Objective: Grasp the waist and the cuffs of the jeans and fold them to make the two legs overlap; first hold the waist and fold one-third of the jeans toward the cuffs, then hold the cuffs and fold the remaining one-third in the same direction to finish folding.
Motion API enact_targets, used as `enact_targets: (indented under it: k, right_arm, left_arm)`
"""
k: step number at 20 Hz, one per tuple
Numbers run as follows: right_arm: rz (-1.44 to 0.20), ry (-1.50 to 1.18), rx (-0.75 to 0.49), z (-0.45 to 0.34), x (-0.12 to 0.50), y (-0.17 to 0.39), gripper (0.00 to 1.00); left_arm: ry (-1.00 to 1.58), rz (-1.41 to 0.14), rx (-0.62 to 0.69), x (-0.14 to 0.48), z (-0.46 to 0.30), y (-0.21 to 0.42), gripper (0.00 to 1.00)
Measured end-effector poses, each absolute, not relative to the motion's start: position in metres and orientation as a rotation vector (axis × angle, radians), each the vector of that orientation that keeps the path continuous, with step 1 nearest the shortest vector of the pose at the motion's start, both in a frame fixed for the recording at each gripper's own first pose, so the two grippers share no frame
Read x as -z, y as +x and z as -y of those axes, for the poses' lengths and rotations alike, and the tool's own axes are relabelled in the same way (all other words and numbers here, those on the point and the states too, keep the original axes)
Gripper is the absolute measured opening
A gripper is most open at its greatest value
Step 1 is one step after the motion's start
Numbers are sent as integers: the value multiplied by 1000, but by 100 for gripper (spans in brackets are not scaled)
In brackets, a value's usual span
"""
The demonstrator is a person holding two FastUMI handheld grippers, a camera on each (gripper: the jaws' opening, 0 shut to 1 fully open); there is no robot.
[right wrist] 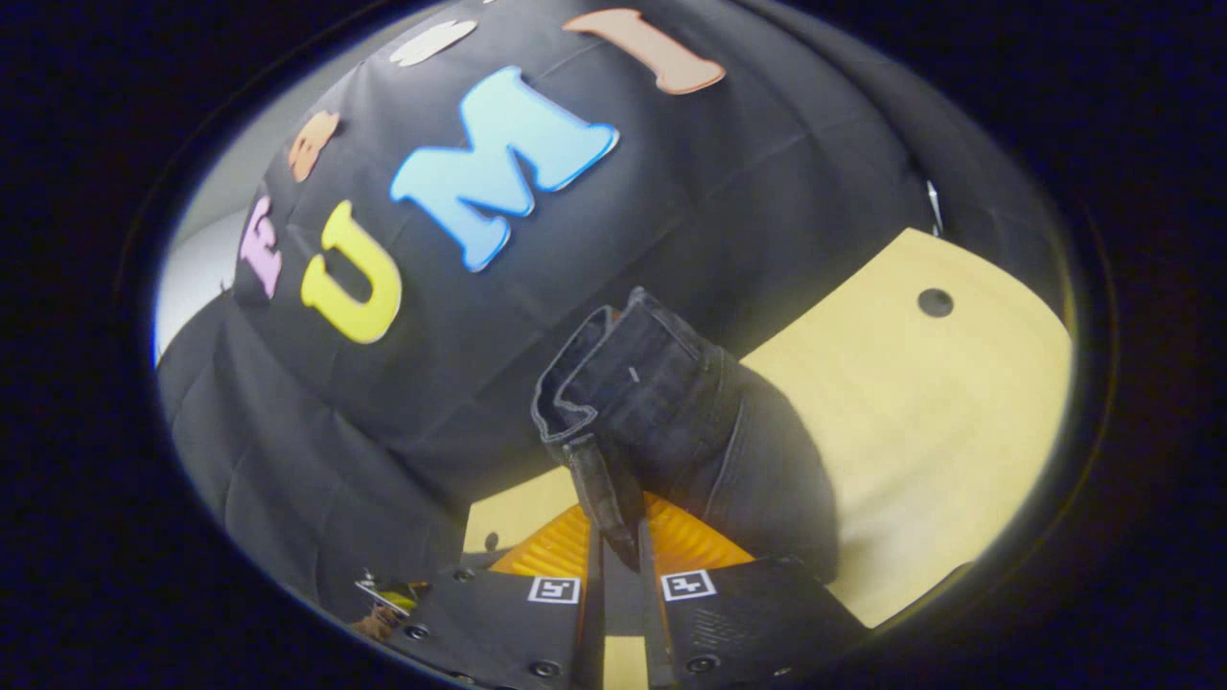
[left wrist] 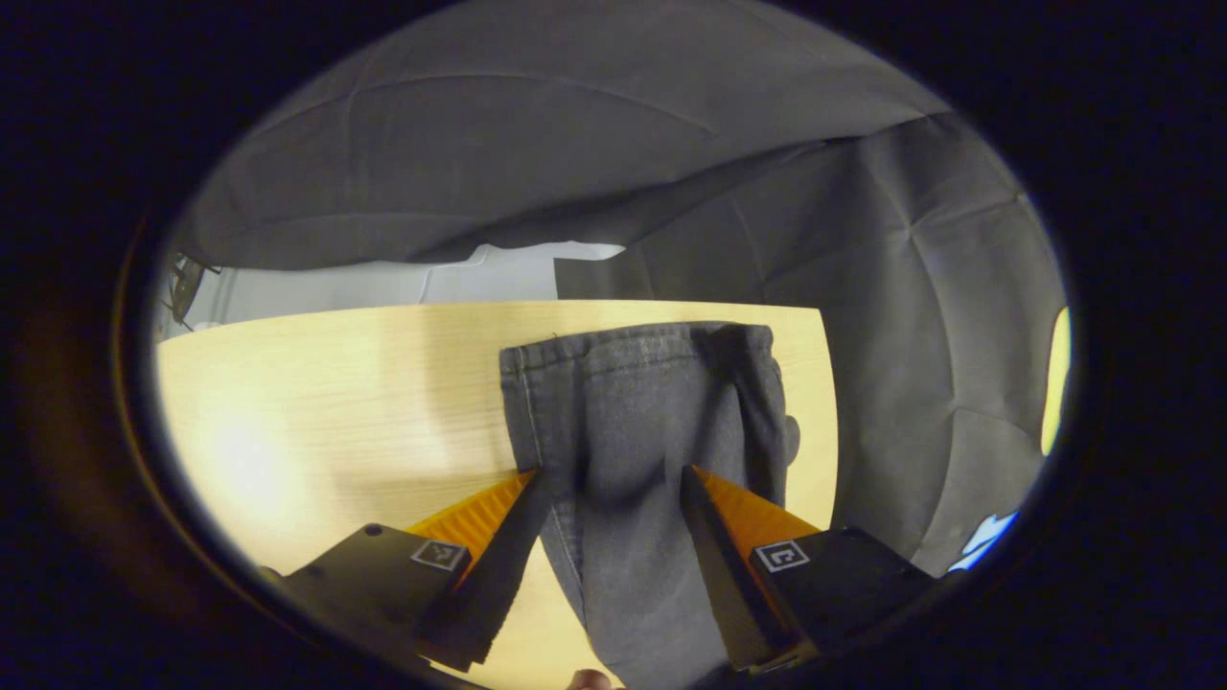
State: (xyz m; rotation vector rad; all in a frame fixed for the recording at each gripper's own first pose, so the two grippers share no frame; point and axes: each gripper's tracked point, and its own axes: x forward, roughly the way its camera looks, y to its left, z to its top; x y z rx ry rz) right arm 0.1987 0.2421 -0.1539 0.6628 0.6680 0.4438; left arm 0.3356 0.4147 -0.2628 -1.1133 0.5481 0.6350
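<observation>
In the left gripper view the dark grey denim jeans (left wrist: 640, 422) lie along the pale yellow wooden table (left wrist: 326, 402), one hemmed end toward the table's far edge, and the cloth runs back between the left gripper (left wrist: 611, 471); its fingers (left wrist: 503, 546) are spread wide on either side of the fabric, and whether they touch it I cannot tell. The right gripper view shows a thick, folded band of the jeans (right wrist: 633, 393) lifted off the table (right wrist: 920, 402), with a small round hole in the tabletop (near its far corner). The right gripper (right wrist: 621, 532) pinches an edge of that band, fingers pressed nearly together on it. Black cloth walls (left wrist: 920, 316) close round the table, with a pale gap behind it.
</observation>
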Motion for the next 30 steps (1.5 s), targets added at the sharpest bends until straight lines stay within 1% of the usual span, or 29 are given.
enact_targets:
  k: [2, 3, 4, 5, 6, 7, 8, 9, 10, 11, 12, 13, 14, 15, 17, 19, 20, 21, 22, 23, 24, 25, 28, 29, 30]
  right_arm:
    - [-756, 599, -511, -275, 189, 169, 16]
    - [-808, 567, -544, -298, 212, 153, 10]
    - [-881, 535, -556, -313, 237, 139, 16]
    - [-960, 493, -560, -324, 267, 121, 16]
    - [-1022, 439, -568, -328, 292, 105, 20]
    - [-1036, 424, -581, -333, 291, 102, 16]
    - [-1009, 426, -563, -324, 274, 114, 29]
    - [-1005, 435, -554, -323, 280, 114, 30]
    - [-1030, 449, -554, -322, 283, 110, 26]
    - [-1042, 467, -555, -324, 283, 109, 29]
    - [-1052, 480, -550, -325, 282, 109, 30]
    - [-1070, 496, -536, -326, 284, 108, 28]
    - [-1081, 508, -522, -326, 283, 109, 30]
    - [-1085, 530, -522, -328, 280, 108, 30]
    - [-1015, 633, -545, -340, 261, 116, 32]
    - [-935, 769, -624, -362, 230, 119, 38]
    - [-922, 870, -644, -371, 203, 129, 69]
    - [-915, 937, -648, -378, 190, 119, 99]
    - [-906, 960, -650, -380, 185, 119, 100]
    - [-902, 937, -649, -380, 187, 112, 95]
    - [-896, 889, -651, -372, 190, 111, 95]
    - [-903, 840, -657, -367, 194, 105, 95]
    - [-946, 696, -684, -333, 203, 89, 96]
    - [-933, 658, -675, -318, 204, 86, 96]
    - [-927, 644, -667, -303, 202, 83, 96]
  left_arm:
    - [-1127, -508, -634, 263, -416, 335, 93]
    - [-1143, -482, -632, 265, -416, 335, 93]
    - [-1165, -455, -629, 263, -416, 335, 93]
    - [-1192, -426, -628, 262, -417, 335, 92]
    - [-1219, -401, -625, 261, -417, 335, 93]
    - [-1243, -383, -624, 261, -418, 335, 92]
    - [-1263, -375, -624, 261, -419, 335, 92]
    - [-1281, -361, -618, 261, -419, 334, 88]
    - [-1299, -351, -611, 259, -419, 334, 87]
    - [-1315, -340, -606, 258, -420, 333, 86]
    - [-1325, -332, -604, 257, -422, 331, 86]
    - [-1330, -326, -605, 259, -424, 330, 86]
    - [-1330, -323, -606, 259, -424, 331, 86]
    - [-1324, -319, -610, 261, -422, 330, 85]
    - [-1317, -308, -616, 260, -423, 330, 85]
    - [-1319, -296, -617, 259, -424, 330, 86]
    - [-1320, -292, -616, 259, -423, 331, 86]
    - [-1322, -288, -614, 259, -424, 331, 86]
    - [-1323, -286, -614, 258, -423, 331, 86]
    - [-1319, -286, -614, 258, -424, 330, 86]
    - [-1311, -288, -615, 259, -423, 330, 87]
    - [-1298, -287, -614, 258, -422, 331, 85]
    - [-1278, -283, -614, 255, -423, 333, 86]
    - [-1265, -293, -619, 256, -421, 333, 89]
    - [-1238, -308, -631, 257, -420, 334, 86]
